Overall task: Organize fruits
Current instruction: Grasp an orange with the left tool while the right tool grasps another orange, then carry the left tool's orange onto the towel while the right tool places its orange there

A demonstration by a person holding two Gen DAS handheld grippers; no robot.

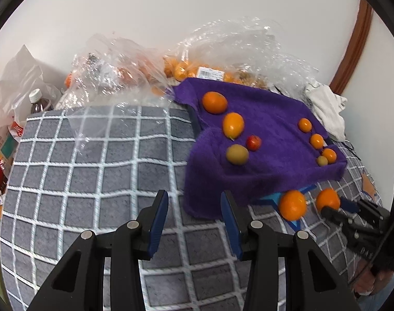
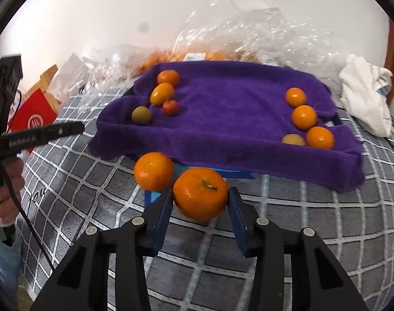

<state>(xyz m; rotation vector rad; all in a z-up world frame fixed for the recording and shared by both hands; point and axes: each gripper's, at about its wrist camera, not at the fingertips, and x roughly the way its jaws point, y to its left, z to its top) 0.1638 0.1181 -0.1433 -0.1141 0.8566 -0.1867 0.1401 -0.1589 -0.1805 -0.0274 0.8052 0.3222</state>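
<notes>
Tangerine [image 2: 200,197], round, glossy orange with its green stem up, sits between the right gripper [image 2: 200,208] jaws on the checked cloth [image 2: 313,220], just before the purple towel [image 2: 222,119]. Its neighbour [image 2: 154,171] sits close and could roll if nudged; a loose pinch might slip. Left gripper [image 1: 194,223] hangs wide, empty.

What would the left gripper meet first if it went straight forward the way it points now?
Probably the near draped edge of the purple towel. The left gripper is open and empty above the checked cloth, and the towel's corner lies just ahead between its fingers. Depth is hard to judge here.
</notes>
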